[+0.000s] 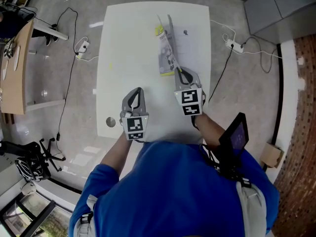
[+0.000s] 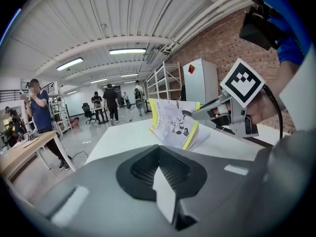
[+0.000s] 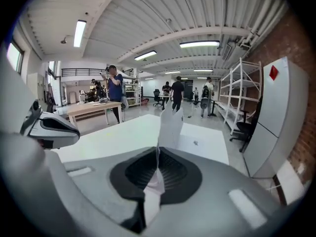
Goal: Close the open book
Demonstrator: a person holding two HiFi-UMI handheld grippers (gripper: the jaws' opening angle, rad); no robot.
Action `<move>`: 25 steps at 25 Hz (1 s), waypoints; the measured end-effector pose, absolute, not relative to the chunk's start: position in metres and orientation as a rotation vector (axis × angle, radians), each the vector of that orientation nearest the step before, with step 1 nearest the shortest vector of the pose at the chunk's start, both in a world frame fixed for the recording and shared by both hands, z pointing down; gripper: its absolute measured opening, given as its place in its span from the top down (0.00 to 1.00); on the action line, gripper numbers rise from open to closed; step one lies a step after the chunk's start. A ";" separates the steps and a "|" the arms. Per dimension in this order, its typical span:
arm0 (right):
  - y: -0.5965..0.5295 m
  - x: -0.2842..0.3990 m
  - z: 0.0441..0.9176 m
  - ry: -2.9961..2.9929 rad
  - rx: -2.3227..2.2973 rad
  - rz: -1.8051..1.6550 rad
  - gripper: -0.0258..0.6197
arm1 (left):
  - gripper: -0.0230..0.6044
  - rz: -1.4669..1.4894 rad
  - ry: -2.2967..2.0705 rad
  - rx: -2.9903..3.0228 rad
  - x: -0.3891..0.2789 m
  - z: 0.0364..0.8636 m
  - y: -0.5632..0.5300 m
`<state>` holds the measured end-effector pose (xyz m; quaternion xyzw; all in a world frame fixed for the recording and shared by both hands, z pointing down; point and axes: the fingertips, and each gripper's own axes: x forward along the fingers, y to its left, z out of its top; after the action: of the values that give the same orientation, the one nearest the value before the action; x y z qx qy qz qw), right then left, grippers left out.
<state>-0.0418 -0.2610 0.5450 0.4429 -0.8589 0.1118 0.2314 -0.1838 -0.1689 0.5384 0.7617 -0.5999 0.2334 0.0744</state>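
Two in play: right tongs (image 1: 176,69) clamped on upright leaf of book (image 1: 167,53), mid-close; left tongs (image 1: 137,91) together, empty. Next, likely: fold over, release.

I see bright, even light from ceiling tube lamps (image 3: 199,44), glaring off the glossy floor (image 1: 49,90) and white table (image 1: 133,48). Both gripper views bulge and go black at the rims; the book (image 2: 174,127) looks sharp.

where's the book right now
In the head view the book is on the right half of the white table, toward its far end. Part of it is pinched and raised by the right gripper.
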 end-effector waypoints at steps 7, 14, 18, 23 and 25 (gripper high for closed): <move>-0.269 -0.016 0.566 -2.327 1.275 0.529 0.94 | 0.95 0.712 -1.797 2.295 -0.171 0.531 -0.169; -0.279 0.009 0.603 -2.237 1.312 0.897 0.94 | 0.95 0.737 -1.760 2.305 -0.158 0.539 -0.176; -0.279 0.013 0.611 -2.204 1.319 0.978 0.94 | 0.95 0.745 -1.738 2.318 -0.154 0.539 -0.177; -0.282 0.017 0.623 -2.174 1.332 1.066 0.93 | 0.95 0.755 -1.723 2.331 -0.152 0.544 -0.181; -0.281 0.019 0.627 -2.172 1.327 1.093 0.93 | 0.95 0.755 -1.721 2.329 -0.150 0.546 -0.181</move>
<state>0.0186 -0.2810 0.6266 0.4709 -0.7705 0.3879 0.1846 -0.1504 -0.1813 0.5463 0.7761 -0.5734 0.2515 0.0746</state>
